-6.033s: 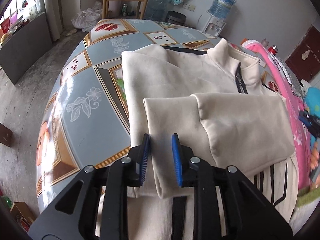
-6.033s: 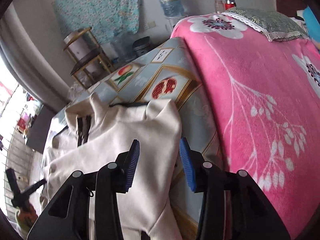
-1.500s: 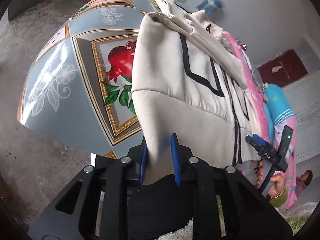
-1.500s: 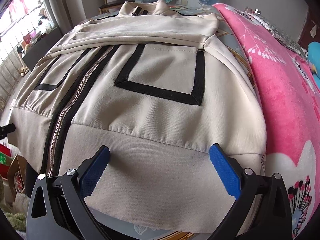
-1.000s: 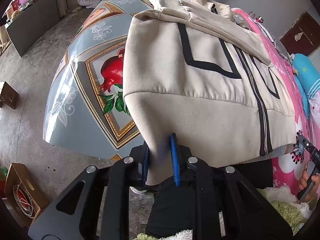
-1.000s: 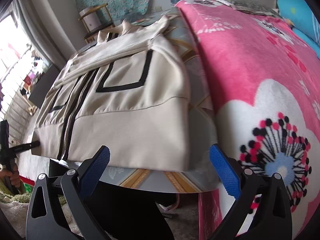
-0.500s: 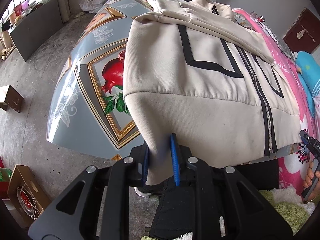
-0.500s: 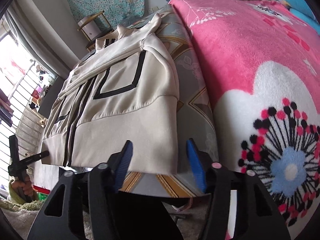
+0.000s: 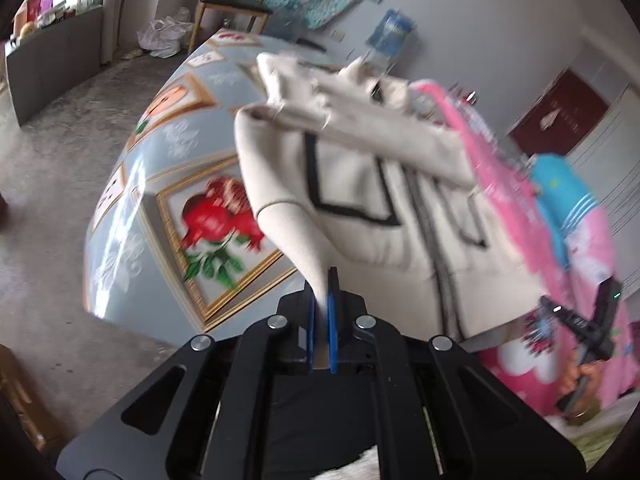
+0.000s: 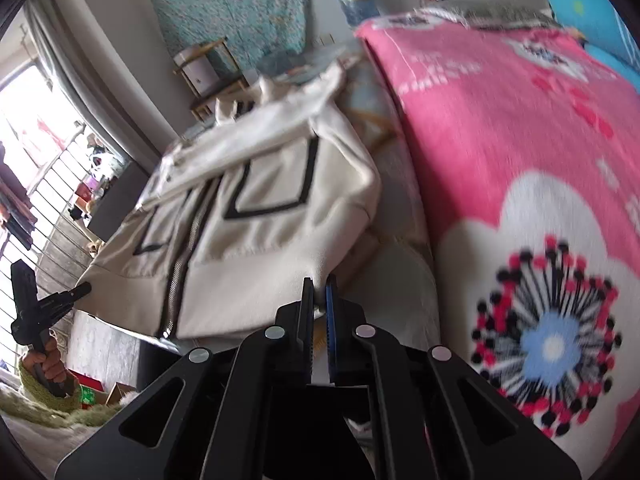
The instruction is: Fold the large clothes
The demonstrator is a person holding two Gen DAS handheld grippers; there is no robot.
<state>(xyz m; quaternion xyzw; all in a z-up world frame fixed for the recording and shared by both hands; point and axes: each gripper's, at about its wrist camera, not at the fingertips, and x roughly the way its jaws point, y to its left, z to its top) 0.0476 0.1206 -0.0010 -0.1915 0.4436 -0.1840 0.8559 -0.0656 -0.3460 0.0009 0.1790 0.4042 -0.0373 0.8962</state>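
Table [image 9: 132, 216]; cream black-trimmed jacket [image 9: 360, 208] hem-lifted

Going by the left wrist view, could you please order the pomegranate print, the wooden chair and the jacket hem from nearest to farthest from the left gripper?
1. Jacket hem, pinched in the left gripper.
2. Pomegranate print, left on the tablecloth.
3. Wooden chair, far beyond the table.

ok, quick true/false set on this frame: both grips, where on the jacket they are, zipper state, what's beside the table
1. The left gripper is shut on the cream jacket's hem corner. True.
2. The right gripper hangs open above the jacket. False: it is shut on the other hem corner.
3. The jacket is zipped up. True.
4. A green blanket lies beside the table. False: the pink blanket does.
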